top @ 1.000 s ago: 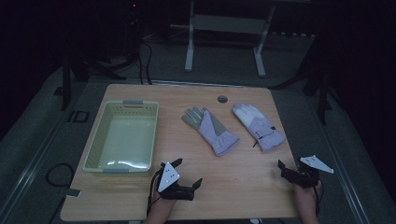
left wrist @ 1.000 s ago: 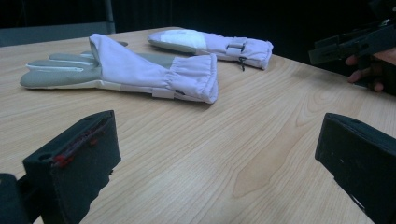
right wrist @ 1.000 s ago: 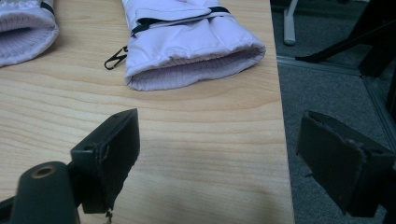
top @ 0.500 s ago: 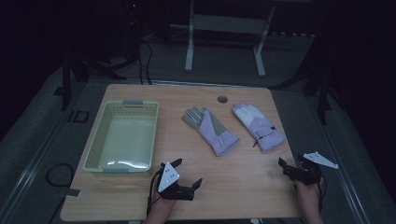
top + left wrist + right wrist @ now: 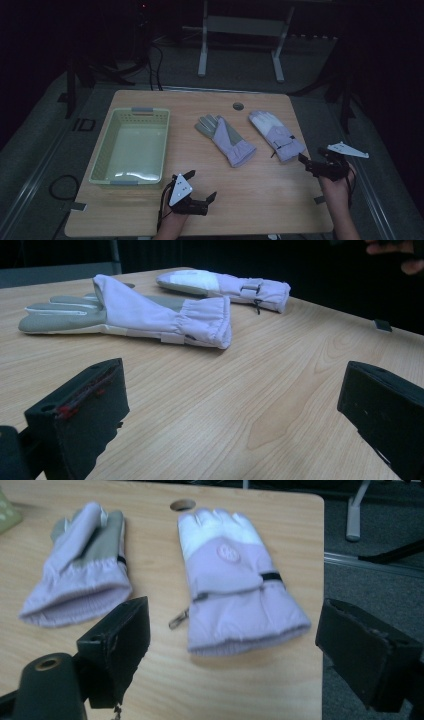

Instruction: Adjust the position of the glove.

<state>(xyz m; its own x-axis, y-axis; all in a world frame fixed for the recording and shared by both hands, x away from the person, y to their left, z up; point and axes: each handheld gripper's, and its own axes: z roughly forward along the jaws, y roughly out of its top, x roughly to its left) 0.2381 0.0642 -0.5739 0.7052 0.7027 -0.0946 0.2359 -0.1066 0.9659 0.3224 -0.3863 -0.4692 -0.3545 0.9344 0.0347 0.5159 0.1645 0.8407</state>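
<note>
your left gripper sits low over the near edge of the wooden table, its two blocky black jaws spread wide with nothing between them but bare wood grain. your right gripper hangs at the table's right edge, just beside the cuff of the right glove; its jaws are also wide apart and hold nothing.

the two gloves lie flat in the middle of the table, side by side but apart. the left glove is padded lilac fabric with a grey palm and fingers, palm side up, its gathered, elastic cuff pointing toward you. in your left gripper view its soft, puffy cuff faces the camera. the right glove lies back side up: white quilted fingertips, a lilac body with a small round embossed badge, a dark strap across the wrist and a small metal clip dangling at the cuff's side.

to the left stands a pale green plastic basket, rectangular, with perforated walls and grey handles, well apart from both gloves. a small round hole is set in the table near its far edge.
</note>
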